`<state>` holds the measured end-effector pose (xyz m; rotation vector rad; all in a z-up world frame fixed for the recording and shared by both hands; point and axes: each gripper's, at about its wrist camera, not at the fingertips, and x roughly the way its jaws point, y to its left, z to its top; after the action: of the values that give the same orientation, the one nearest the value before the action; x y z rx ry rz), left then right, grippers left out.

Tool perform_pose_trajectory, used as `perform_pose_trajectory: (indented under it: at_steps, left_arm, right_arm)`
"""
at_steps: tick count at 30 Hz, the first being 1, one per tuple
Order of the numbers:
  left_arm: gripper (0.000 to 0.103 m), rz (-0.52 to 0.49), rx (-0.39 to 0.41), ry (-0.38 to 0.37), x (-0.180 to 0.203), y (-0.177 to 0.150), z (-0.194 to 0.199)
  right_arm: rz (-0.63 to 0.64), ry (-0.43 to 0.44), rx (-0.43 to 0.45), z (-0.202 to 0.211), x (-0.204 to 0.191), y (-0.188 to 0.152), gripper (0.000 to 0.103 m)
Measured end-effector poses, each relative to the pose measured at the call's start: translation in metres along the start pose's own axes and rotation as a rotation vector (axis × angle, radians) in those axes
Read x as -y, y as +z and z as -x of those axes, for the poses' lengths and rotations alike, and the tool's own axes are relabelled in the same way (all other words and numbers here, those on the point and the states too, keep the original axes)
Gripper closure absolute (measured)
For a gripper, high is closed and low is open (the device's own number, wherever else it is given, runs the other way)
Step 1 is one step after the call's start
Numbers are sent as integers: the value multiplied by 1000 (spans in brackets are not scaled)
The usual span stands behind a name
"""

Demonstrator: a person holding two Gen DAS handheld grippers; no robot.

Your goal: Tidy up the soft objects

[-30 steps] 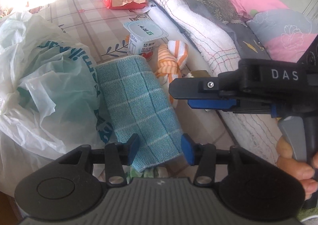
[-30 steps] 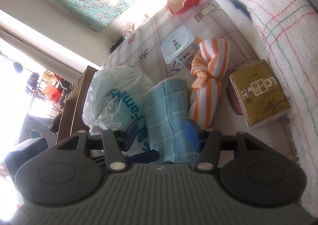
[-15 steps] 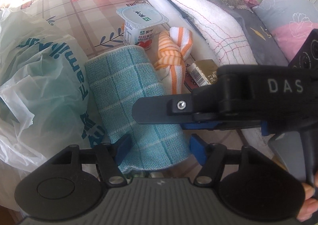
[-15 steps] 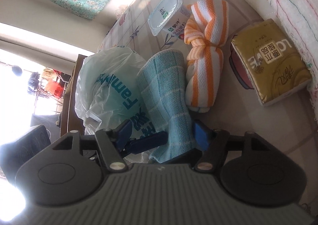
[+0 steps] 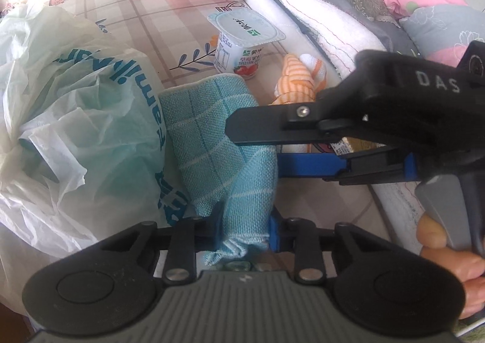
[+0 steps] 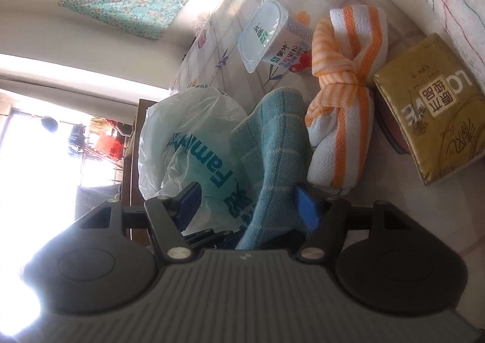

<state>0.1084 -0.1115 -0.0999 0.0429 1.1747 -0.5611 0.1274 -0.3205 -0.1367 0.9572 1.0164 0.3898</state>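
A: We see the teal cloth rolled on the table, against the plastic bag; our left gripper is closing on its near end.

B: Our right gripper gapes around it. The roll could unravel or snag the bag.

The rolled teal cloth with pale grid lines shows a coarse, matt weave. The white plastic bag with teal print is thin, crinkled and faintly glossy. The knotted orange-and-white striped towel looks waffled and soft. The gold tissue packet shines in smooth film. The yoghurt cup has a smooth foil lid.
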Motion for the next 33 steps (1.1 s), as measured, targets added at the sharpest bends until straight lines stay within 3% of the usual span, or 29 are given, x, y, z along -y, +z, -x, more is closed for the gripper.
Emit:
perform_pose_trajectory:
  at_steps: [3, 6, 8, 11, 19, 24, 29, 33]
  left_arm:
    - [78, 1, 10, -1, 0, -2, 2]
    - [79, -5, 33, -15, 0, -4, 7]
    - [79, -3, 51, -27, -2, -5, 12]
    - [79, -8, 87, -61, -6, -9, 22]
    - [78, -81, 286, -92, 9, -24, 95]
    - [77, -35, 412, -62, -19, -39, 151]
    - [76, 80, 505, 40, -80, -62, 200]
    - [76, 211, 516, 125, -140, -76, 218]
  right_arm:
    - [5, -42, -8, -12, -1, 2, 43]
    - [-6, -73, 1, -25, 0, 2, 59]
    - [-37, -60, 12, -26, 7, 0, 79]
    - [-77, -8, 43, -16, 12, -5, 85]
    - [62, 36, 153, 27, -48, -25, 87]
    - [214, 86, 159, 31, -117, -36, 87]
    - [338, 163, 87, -18, -189, -44, 87]
    - [403, 208, -16, -86, -244, -56, 87]
